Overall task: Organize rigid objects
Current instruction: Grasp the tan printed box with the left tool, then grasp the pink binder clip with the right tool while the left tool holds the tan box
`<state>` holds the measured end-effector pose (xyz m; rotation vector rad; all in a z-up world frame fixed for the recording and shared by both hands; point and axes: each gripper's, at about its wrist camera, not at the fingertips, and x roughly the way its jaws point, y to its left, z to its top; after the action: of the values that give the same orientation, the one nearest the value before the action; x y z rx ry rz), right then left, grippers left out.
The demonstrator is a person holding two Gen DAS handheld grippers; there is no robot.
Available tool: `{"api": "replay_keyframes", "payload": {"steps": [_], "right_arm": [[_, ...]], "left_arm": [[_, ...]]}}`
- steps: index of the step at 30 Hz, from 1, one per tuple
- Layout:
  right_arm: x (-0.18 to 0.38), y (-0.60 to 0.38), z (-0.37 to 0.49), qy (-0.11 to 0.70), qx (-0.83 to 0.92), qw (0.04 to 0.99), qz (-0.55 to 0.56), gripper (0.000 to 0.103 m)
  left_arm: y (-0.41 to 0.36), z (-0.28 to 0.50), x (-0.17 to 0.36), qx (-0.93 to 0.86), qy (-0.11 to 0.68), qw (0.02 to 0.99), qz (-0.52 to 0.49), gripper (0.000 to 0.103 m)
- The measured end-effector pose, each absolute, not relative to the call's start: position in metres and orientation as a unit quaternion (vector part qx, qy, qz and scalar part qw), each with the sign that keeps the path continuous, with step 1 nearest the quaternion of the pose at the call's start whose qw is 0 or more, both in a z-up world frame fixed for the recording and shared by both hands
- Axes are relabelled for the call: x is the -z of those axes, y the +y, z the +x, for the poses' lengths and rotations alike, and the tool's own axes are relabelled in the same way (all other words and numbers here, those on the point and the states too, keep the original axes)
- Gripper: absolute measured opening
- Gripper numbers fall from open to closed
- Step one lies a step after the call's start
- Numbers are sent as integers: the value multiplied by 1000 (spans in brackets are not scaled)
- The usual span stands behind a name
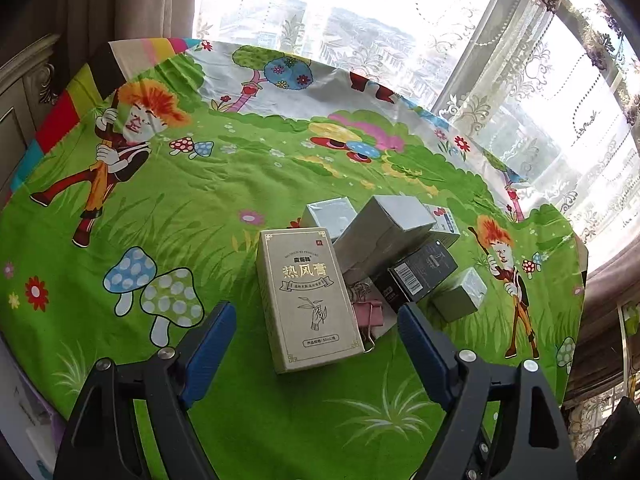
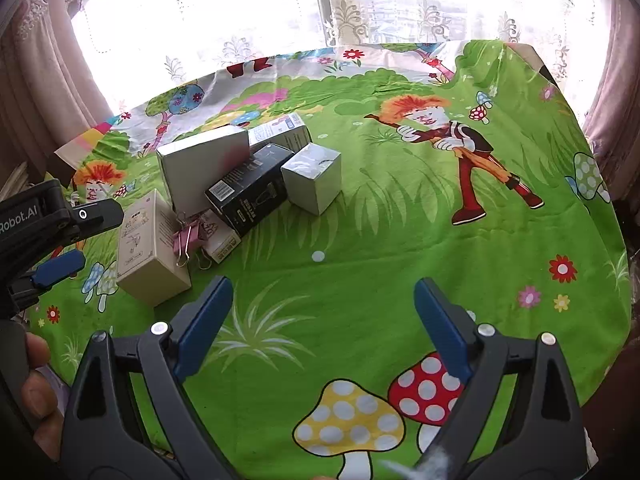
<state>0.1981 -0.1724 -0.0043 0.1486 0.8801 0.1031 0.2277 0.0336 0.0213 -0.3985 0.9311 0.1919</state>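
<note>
The boxes sit in a jumbled cluster on the surface [image 1: 200, 208], towards the window edge, and the one nearest the person's edge is the tan box [image 1: 310, 298].

In the left wrist view the tan box lies flat, straight ahead of the left claw [image 1: 316, 332]. Its near end sits just between the spread blue fingertips [image 1: 218, 320], though nothing presses on it. Its long axis runs away from the claw towards the window edge, roughly in line with the way the claw points, so the narrow width is what faces the jaws.

The left claw is released and empty. A pink clip [image 1: 370, 310] lies against the tan box's right side, with a black box [image 1: 420, 274] and a grey box [image 1: 382, 230] behind it.

The right claw [image 2: 322, 308] is also released and empty, over bare cloth, with the cluster well off to its left. From there the tan box [image 2: 150, 252] shows beside the left claw [image 2: 60, 268].

The left hand is clearly the nearer one. A straight reach forward should, I judge, bring the jaws around the tan box's sides, but the clip could be caught or pushed.
</note>
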Motion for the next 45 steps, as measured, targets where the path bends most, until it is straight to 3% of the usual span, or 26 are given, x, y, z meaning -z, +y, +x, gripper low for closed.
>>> {"api": "replay_keyframes", "payload": {"steps": [13, 18, 23, 30, 38, 45], "right_arm": [[4, -158, 198, 409, -84, 907, 50, 93], [6, -154, 199, 410, -103, 905, 51, 88], [8, -150, 200, 414, -122, 901, 56, 82], [10, -137, 201, 420, -157, 893, 49, 81], [12, -120, 205, 433, -188, 881, 42, 65], [10, -92, 210, 435, -215, 874, 18, 60]], "left_arm": [[42, 259, 13, -123, 486, 845, -186, 82], [42, 259, 26, -103, 502, 837, -190, 56], [46, 250, 26, -83, 500, 840, -196, 54], [60, 234, 26, -62, 492, 840, -220, 52], [78, 193, 25, -63, 463, 850, -242, 52], [96, 148, 21, -75, 440, 858, -255, 52]]}}
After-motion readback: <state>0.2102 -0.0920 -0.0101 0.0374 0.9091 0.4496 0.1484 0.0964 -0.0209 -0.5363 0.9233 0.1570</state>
